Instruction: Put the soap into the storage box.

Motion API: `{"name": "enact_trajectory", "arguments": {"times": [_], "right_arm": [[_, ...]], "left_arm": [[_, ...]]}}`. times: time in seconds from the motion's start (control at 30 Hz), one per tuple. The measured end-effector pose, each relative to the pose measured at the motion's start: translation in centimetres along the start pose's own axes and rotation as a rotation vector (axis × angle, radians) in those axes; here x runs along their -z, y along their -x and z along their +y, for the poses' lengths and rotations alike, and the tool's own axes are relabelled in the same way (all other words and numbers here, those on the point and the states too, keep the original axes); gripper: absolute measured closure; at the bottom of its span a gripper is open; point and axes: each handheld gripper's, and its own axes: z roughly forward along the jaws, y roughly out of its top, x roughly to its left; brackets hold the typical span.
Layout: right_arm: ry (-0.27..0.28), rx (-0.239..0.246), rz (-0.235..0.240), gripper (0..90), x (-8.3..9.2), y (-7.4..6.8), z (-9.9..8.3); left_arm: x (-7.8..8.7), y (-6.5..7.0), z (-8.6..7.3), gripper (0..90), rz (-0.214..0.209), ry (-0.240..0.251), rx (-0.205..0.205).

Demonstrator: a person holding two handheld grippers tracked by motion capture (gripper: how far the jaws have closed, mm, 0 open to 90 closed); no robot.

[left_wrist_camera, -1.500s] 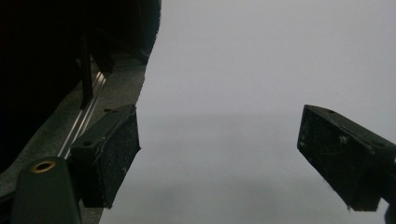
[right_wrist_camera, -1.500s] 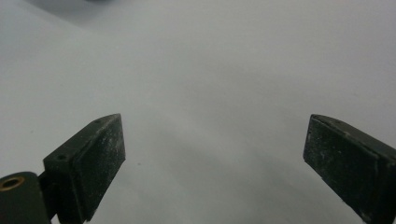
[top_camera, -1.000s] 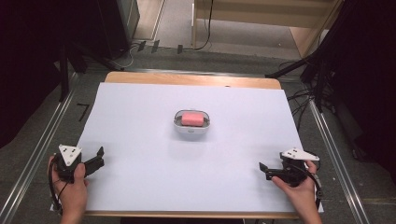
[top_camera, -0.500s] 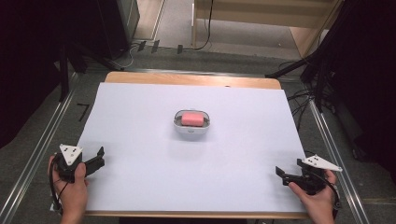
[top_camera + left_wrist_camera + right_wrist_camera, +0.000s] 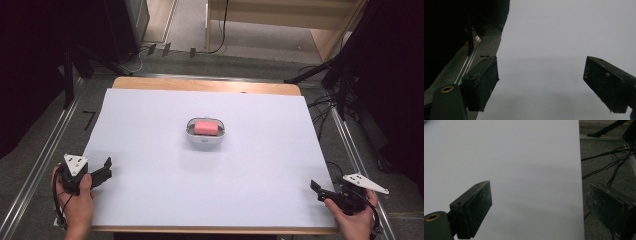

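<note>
A small white oval dish [image 5: 205, 141] holding a pink bar [image 5: 205, 127] sits at the middle of the white table sheet [image 5: 150, 120]. My left gripper [image 5: 104, 168] rests near the front left corner in a hand and points right. Its jaws stand wide apart with only white sheet between them [image 5: 541, 85]. My right gripper [image 5: 318, 190] is at the front right edge, held in a hand and pointing left. It is open [image 5: 539, 207]; its jaws have just been closing slightly, with nothing between them. Both grippers are far from the dish.
The sheet's right edge runs between the right gripper's jaws, with grey floor and black cables [image 5: 604, 167] beyond it. A metal rail [image 5: 40, 165] runs along the table's left side. A wooden strip [image 5: 205, 85] borders the far edge.
My right gripper has slid to the right and toward the front edge, from over the sheet to its right border. The left gripper and the dish have stayed in place.
</note>
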Motion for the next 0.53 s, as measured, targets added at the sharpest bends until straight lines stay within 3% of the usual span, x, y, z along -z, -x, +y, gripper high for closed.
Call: {"name": "enact_trajectory", "arguments": {"times": [0.17,0.53], "right_arm": [[0.012,-0.027,0.022,11.8,-0.06,0.27,-0.53],[-0.027,-0.019,0.032,11.8,-0.53,0.23,-0.56]], "left_arm": [[-0.07,0.00,0.03,13.7,0.000,-0.008,-0.007],[-0.10,0.12,0.04,13.6,0.003,-0.011,-0.013]]}}
